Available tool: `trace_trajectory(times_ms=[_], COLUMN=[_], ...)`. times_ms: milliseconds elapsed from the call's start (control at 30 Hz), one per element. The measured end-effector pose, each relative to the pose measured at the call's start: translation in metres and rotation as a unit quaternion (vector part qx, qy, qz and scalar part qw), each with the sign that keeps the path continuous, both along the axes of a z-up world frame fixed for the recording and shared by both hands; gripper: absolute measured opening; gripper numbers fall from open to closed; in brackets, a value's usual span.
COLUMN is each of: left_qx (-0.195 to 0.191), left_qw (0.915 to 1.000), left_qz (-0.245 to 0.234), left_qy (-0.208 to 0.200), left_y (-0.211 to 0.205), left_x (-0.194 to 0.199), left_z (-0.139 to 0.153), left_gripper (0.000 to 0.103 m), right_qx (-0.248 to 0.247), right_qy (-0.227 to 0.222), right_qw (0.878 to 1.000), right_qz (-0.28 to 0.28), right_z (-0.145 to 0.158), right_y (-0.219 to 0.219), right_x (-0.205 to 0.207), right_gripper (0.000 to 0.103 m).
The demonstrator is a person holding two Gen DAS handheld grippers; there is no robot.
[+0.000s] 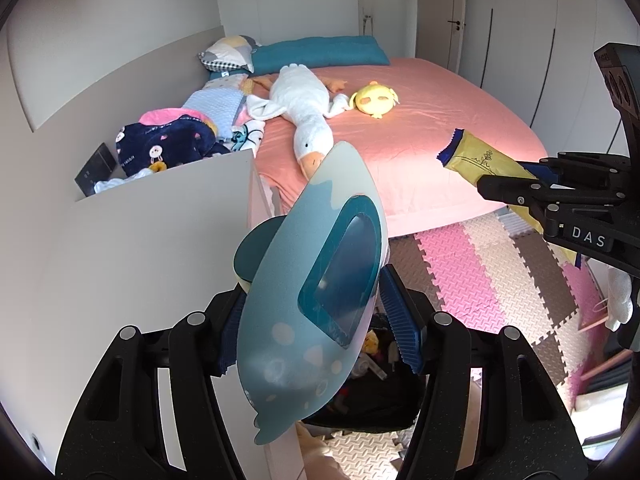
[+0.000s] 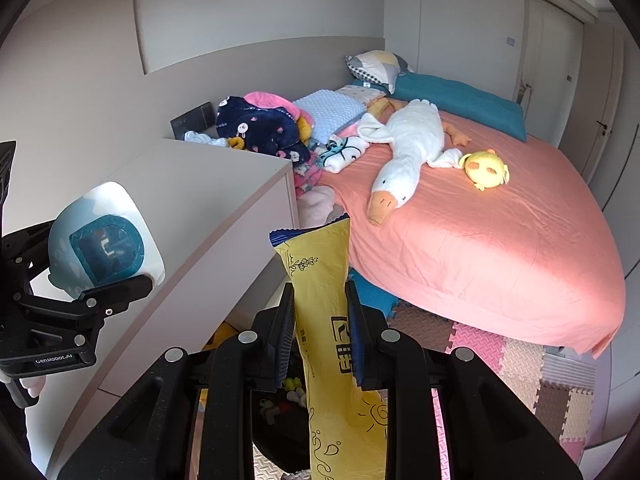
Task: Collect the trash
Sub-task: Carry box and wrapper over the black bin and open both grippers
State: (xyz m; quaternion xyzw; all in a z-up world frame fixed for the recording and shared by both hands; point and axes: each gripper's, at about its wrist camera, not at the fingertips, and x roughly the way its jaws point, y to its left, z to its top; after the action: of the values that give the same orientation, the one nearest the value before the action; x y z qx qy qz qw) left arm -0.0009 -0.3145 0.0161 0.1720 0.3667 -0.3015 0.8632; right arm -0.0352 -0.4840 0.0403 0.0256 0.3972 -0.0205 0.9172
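Two grippers, both loaded, over the foot of a bed point(image 2: 500, 248) with a pink sheet. Left gripper point(image 1: 320, 320): jaws part-spread, pinching a pale blue wipes pack point(image 1: 316, 280) with a dark teal lid, held upright and tilted between the blue pads. Right gripper point(image 2: 320, 332): jaws pressed tight on a yellow wrapper point(image 2: 320, 272), its blue crimped end up, its lower end hanging below the pads. Seen also from the left wrist: same wrapper point(image 1: 480, 160) jutting out over the bed's edge. Below both grippers, glimpsed between the fingers: a dark bin point(image 1: 372, 396) with small bits inside, contents too hidden to name. On the bed: white goose toy point(image 2: 408, 148), yellow chick toy point(image 2: 486, 170), teal pillow point(image 2: 460, 100), heap of clothes point(image 2: 260, 128). Beside the bed, a pale cabinet point(image 2: 208, 208). Foam mat point(image 1: 480, 272) in pink, cream and brown squares on the floor.
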Motion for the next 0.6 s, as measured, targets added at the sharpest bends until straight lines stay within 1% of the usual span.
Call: trace_trajectory(times_ms=[133,233,333,433,600], left_qx=[-0.001,0.006,0.002,0.005,0.003], left_qw=[1.0,1.0,0.9999,0.9998,0.9997], left_qz=[0.0,0.004,0.007,0.016,0.021], left_qy=[-0.001,-0.004,0.008,0.005,0.013], left_y=[-0.006,-0.01,-0.012,-0.013,-0.016], left_x=[-0.01,-0.017,-0.018,-0.02,-0.02], left_z=[-0.003,-0.007,-0.011,-0.014,-0.018], left_gripper=[0.06,0.06,0.06,0.06,0.06], right_qx=[0.005,0.001,0.005,0.009,0.014], right_qy=[0.007,0.008,0.011,0.014,0.02], right_qw=[1.0,1.0,0.999,0.999,0.999], right_qz=[-0.018,-0.03,-0.036,-0.04,-0.045], right_z=[-0.005,-0.009,-0.013,-0.015,-0.02], right_y=[-0.005,-0.005,-0.005,-0.006,-0.007], right_x=[-0.005,-0.01,-0.011,-0.011,-0.009], right_gripper=[0.025,0.025,0.025,0.025,0.025])
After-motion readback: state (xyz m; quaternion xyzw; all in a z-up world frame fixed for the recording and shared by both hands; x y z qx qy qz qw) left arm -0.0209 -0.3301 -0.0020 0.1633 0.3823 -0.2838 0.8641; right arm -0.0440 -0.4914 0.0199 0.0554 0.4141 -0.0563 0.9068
